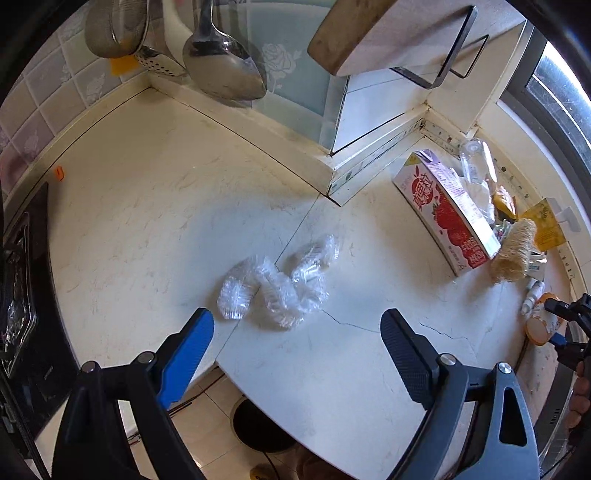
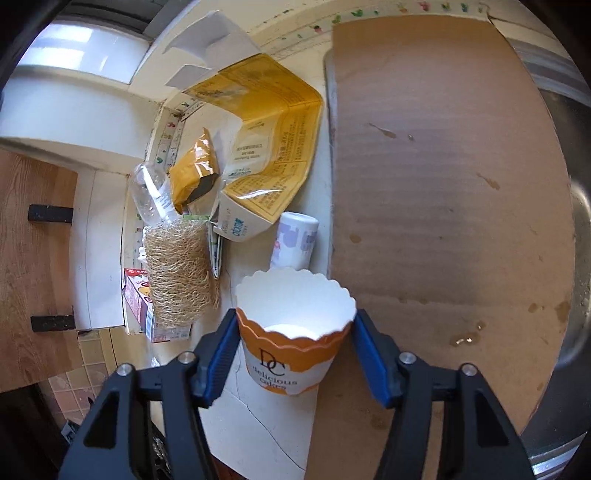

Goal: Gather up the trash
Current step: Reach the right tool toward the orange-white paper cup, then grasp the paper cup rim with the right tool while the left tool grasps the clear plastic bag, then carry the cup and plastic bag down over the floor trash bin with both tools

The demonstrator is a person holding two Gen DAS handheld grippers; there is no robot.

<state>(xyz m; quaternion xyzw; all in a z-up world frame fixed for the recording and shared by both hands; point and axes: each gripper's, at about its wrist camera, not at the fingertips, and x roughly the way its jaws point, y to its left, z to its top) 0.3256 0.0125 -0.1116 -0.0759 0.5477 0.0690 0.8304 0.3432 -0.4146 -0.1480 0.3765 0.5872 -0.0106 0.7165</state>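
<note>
A steel ladle (image 1: 225, 62) and a mesh strainer (image 1: 114, 29) are hanging above the pale countertop (image 1: 147, 206), while a wooden cutting board (image 1: 369, 33) is sitting in a wire rack (image 1: 448, 55). A brown cardboard sheet (image 2: 443, 184) is lying over the steel sink (image 2: 580, 229).

Each gripper, left (image 1: 297, 326) and right (image 2: 295, 332), has black triangular-cutout arms, silver pivot screws and blue-faced finger pads (image 2: 221, 354).

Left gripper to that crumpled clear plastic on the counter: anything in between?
Nothing. In the left wrist view, only bare white countertop lies between the open left gripper and the crumpled clear plastic.
</note>
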